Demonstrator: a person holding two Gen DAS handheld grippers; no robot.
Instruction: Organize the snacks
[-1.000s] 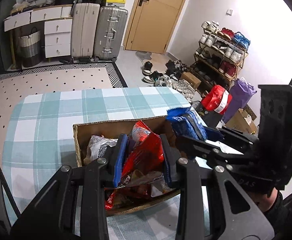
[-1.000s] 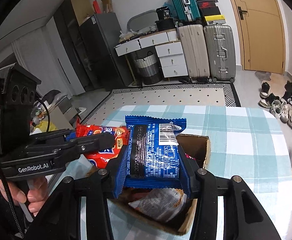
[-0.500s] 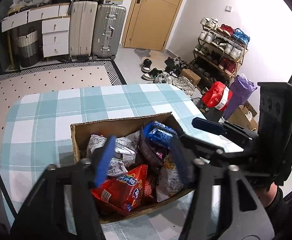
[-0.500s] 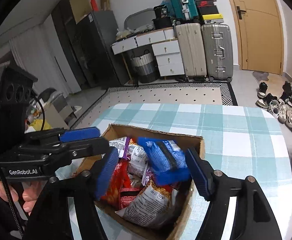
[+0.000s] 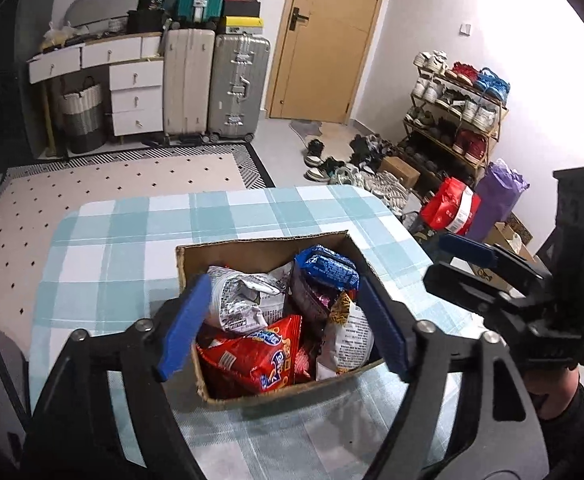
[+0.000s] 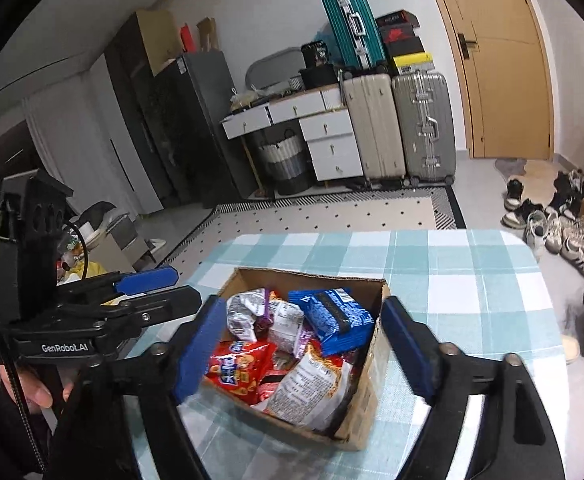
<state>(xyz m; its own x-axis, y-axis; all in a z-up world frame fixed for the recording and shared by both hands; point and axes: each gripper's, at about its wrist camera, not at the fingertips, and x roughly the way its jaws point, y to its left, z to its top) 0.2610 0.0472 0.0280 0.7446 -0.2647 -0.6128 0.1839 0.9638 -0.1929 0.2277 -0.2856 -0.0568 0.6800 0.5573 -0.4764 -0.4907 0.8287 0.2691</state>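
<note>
A cardboard box (image 5: pixel 251 246) (image 6: pixel 366 412) full of snack packets sits on the checked tablecloth. In it lie a red packet (image 5: pixel 251 354) (image 6: pixel 237 364), a blue packet (image 5: pixel 328 266) (image 6: pixel 334 314), a silver packet (image 5: pixel 239 300) (image 6: pixel 247 312) and a white packet (image 5: pixel 348 340) (image 6: pixel 312 390). My left gripper (image 5: pixel 281 330) is open and empty, above the box's near side; it also shows in the right wrist view (image 6: pixel 151 286). My right gripper (image 6: pixel 304 354) is open and empty over the box; it also shows at the right of the left wrist view (image 5: pixel 468 258).
The table with the teal checked cloth (image 5: pixel 131 240) (image 6: pixel 472 280) ends close behind the box. Beyond it are a dotted rug (image 5: pixel 111 176), suitcases (image 5: pixel 235 84), a white drawer unit (image 5: pixel 135 92), a door (image 5: pixel 328 40) and a shoe rack (image 5: pixel 456 120).
Both grippers opened. The left one let go of the red packet and the right one let go of the blue packet; both packets now lie in the box. Both grippers drew back.
</note>
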